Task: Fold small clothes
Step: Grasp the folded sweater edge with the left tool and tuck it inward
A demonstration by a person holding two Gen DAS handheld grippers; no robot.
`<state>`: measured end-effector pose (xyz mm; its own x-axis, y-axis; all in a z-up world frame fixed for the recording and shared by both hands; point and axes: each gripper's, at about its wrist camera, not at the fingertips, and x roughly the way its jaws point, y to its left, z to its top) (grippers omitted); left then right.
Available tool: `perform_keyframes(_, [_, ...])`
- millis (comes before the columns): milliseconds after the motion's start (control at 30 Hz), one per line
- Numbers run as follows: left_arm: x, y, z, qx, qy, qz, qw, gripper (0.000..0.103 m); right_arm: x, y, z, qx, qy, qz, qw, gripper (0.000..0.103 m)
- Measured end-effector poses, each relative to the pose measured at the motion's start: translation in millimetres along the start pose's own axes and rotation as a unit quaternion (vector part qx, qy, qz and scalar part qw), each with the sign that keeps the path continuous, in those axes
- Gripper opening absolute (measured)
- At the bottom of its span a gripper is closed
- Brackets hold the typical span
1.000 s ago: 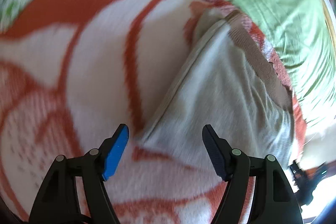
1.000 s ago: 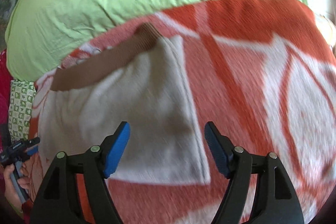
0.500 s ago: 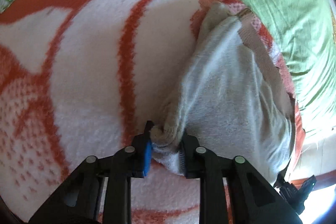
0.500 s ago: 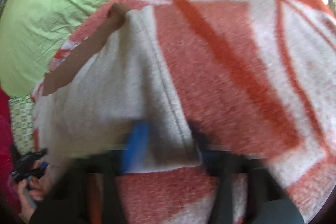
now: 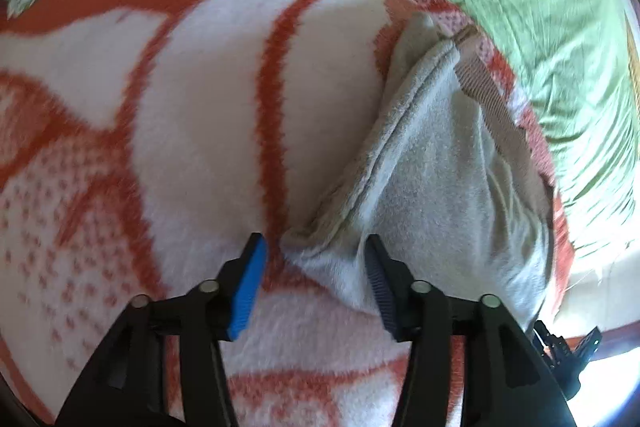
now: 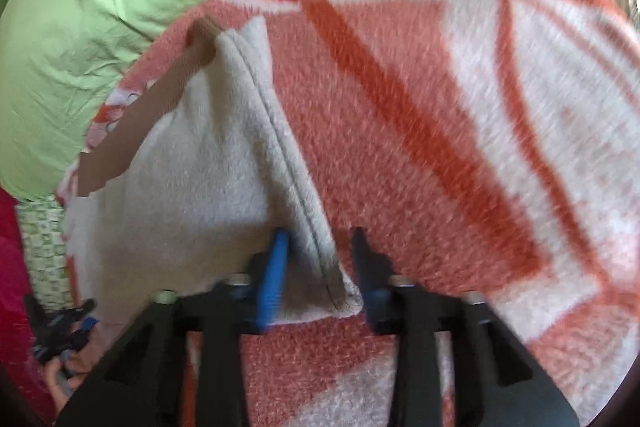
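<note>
1. Lowest in the left wrist view, the left gripper stands with its jaws partly apart. The near corner of the grey garment sits between them without being pinched. Half a second ago these jaws were clamped on that corner, so it has been let go.

2. Lowest in the right wrist view, the right gripper straddles the opposite near corner of the grey garment. The blue pad is close against the cloth, but a gap shows beside the dark one. The picture is smeared by motion, so I cannot tell whether the corner is held or just released.

3. At mid-frame in both views the garment lies on the orange-and-white blanket, its side hems raised into ridges that run toward the brown waistband at the upper right of the left view.

4. Farther off, a green sheet fills the upper right of the left view and the upper left of the right view.

5. The step in hand appears to be the pick-up of the two near corners for a fold toward the waistband, and it looks unfinished. The next move calls for a firmer re-grip on both corners, then an even lift so that the cloth travels flat. A second ago both claws were wide and the garment lay flat; now its edges are bunched.
</note>
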<state>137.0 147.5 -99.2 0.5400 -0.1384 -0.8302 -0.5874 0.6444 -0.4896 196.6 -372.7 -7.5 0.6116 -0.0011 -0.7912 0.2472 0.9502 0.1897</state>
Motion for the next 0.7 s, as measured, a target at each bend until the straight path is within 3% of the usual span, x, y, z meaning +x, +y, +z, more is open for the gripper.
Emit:
perform_keyframes(133, [1,6,-10,-0.036,0.019,-0.024,0.9989,0.062,-25,23,9,-0.038,-0.051,-0.008,0.998,0.049])
perform_keyframes(200, [11,2,-12,-0.047,0.023,-0.024,0.9983,0.066,-31,37,13,-0.046,-0.063,0.017,0.997,0.049])
perform_keyframes(267, [15,-1,-10,-0.055,0.011,-0.020,0.9982,0.073,-26,53,17,-0.052,-0.050,0.048,0.996,0.049])
perform_keyframes(433, [31,-11,6,-0.082,-0.029,-0.031,0.9958,0.073,3,100,19,-0.078,-0.009,0.092,0.993,0.049])
perform_keyframes(500, [37,-17,12,-0.080,-0.039,-0.025,0.9957,0.065,13,112,16,-0.085,0.006,0.102,0.991,0.049])
perform_keyframes(567, [40,-27,17,-0.063,-0.034,-0.047,0.9963,0.021,22,127,17,-0.092,0.016,0.115,0.989,0.049])
perform_keyframes(700, [25,-63,15,0.013,-0.058,-0.035,0.9976,0.018,28,139,21,-0.108,0.026,0.134,0.985,0.049])
